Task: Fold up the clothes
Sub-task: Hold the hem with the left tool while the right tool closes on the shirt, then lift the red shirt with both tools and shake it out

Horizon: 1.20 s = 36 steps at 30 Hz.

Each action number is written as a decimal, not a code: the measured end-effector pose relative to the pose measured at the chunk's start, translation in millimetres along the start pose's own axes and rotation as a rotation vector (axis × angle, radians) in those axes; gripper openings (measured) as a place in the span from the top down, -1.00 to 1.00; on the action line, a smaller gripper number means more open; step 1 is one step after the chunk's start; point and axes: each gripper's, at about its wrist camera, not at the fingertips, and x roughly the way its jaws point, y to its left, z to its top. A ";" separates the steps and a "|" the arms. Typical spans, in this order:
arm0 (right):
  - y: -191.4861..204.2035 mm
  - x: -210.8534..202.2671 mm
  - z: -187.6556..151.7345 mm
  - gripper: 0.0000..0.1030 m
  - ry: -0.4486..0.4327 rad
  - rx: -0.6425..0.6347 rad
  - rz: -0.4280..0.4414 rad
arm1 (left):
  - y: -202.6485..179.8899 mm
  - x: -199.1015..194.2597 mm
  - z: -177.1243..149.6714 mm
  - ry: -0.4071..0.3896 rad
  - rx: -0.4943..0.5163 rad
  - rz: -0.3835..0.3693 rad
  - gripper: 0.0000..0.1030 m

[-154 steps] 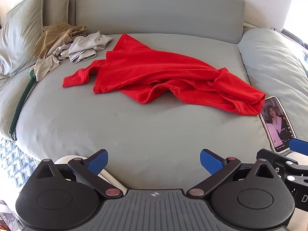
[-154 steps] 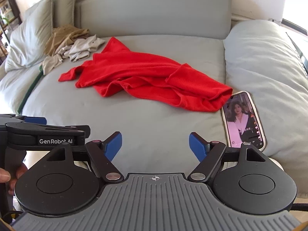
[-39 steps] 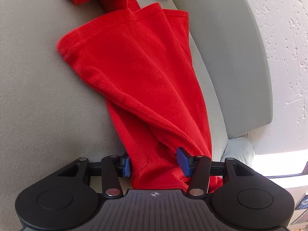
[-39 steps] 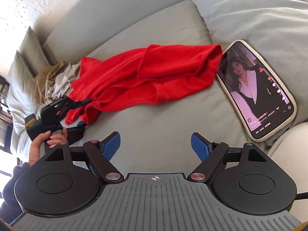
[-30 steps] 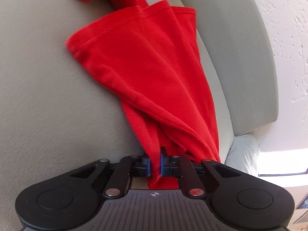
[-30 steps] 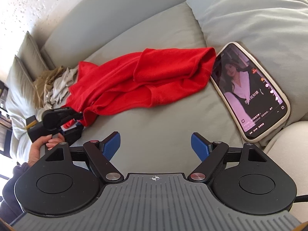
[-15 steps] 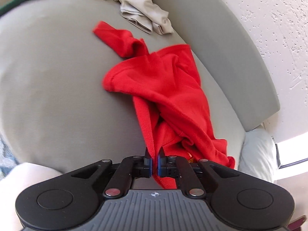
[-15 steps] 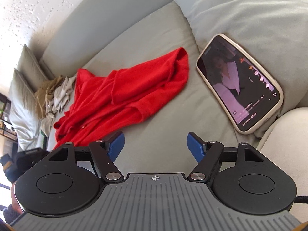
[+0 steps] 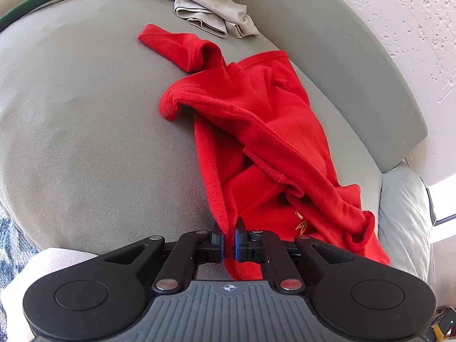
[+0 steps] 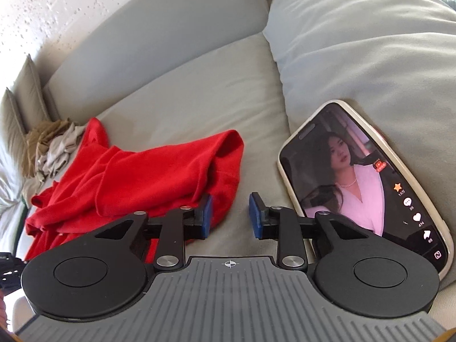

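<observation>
A red shirt (image 9: 256, 119) lies bunched on the grey sofa seat (image 9: 85, 142). My left gripper (image 9: 229, 242) is shut on the shirt's near edge, and the cloth stretches away from the pads in a taut band. In the right wrist view the same red shirt (image 10: 148, 176) lies left of centre. My right gripper (image 10: 230, 213) hovers at the shirt's right-hand corner with its jaws closing. Red cloth shows just past the left pad, while bare seat fabric fills most of the gap; nothing is pressed between the pads.
A phone (image 10: 367, 182) with a lit screen leans against the large grey cushion (image 10: 370, 57) on the right. Beige and tan clothes (image 9: 205, 8) are heaped at the far end of the seat. The backrest (image 9: 356, 71) runs behind the shirt.
My left gripper shut on the shirt edge and dragged it toward the seat's front, bunching the cloth. My right gripper came down close to the shirt's right corner and its jaws narrowed.
</observation>
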 end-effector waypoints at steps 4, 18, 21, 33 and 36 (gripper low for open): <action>6.7 7.3 0.0 0.40 -0.035 -0.092 -0.010 | 5.4 -5.2 -3.8 0.000 -0.001 -0.008 0.82; 15.4 35.8 5.7 0.43 -0.038 -0.142 0.038 | 10.4 -5.5 -5.9 -0.006 -0.014 -0.021 0.77; 4.7 30.2 9.8 0.77 0.001 -0.056 0.046 | 11.4 -6.1 -6.9 -0.008 -0.018 -0.028 0.78; -13.6 -0.4 61.3 0.89 0.147 0.460 0.273 | -22.8 -80.1 55.8 -0.015 -0.130 -0.310 0.94; 17.2 -41.9 124.2 0.89 0.048 0.424 0.354 | -75.0 -151.3 102.0 -0.172 -0.045 -0.430 0.95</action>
